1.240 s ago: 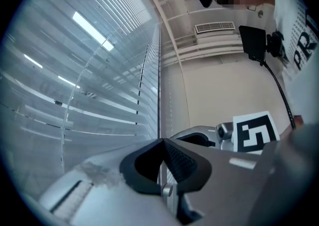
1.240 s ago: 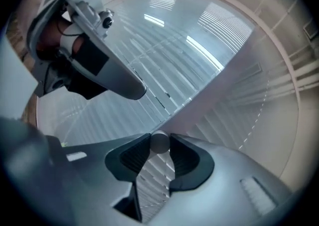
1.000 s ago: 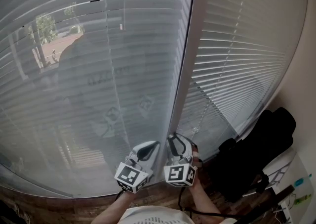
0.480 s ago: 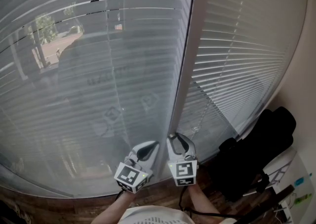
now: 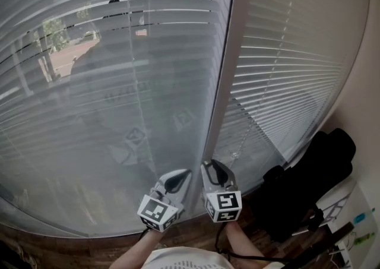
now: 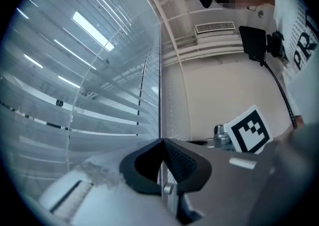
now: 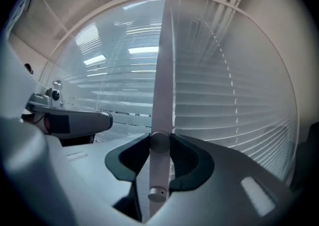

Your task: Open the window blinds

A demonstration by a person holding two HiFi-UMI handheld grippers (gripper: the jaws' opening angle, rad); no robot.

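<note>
the window blinds (image 5: 119, 84) hang right in front of you in two panels, one on each side of a white upright (image 5: 228, 54). the left panel's slats are tilted enough to show trees and a street through them, while the right panel looks more closed. the blinds' white wand (image 7: 162, 70) runs up between the two panels and your right gripper (image 5: 209, 167) is clenched on its lower end, a pad on each side. just beside it your left gripper (image 5: 185, 174) has its jaws pressed together on nothing.

White slatted window blinds, a wand between them
The left blind (image 5: 119, 84) has tilted slats, with trees outside showing through; the right blind (image 5: 291, 72) looks opaque; the pale wand (image 7: 162, 80) hangs upright.
</note>
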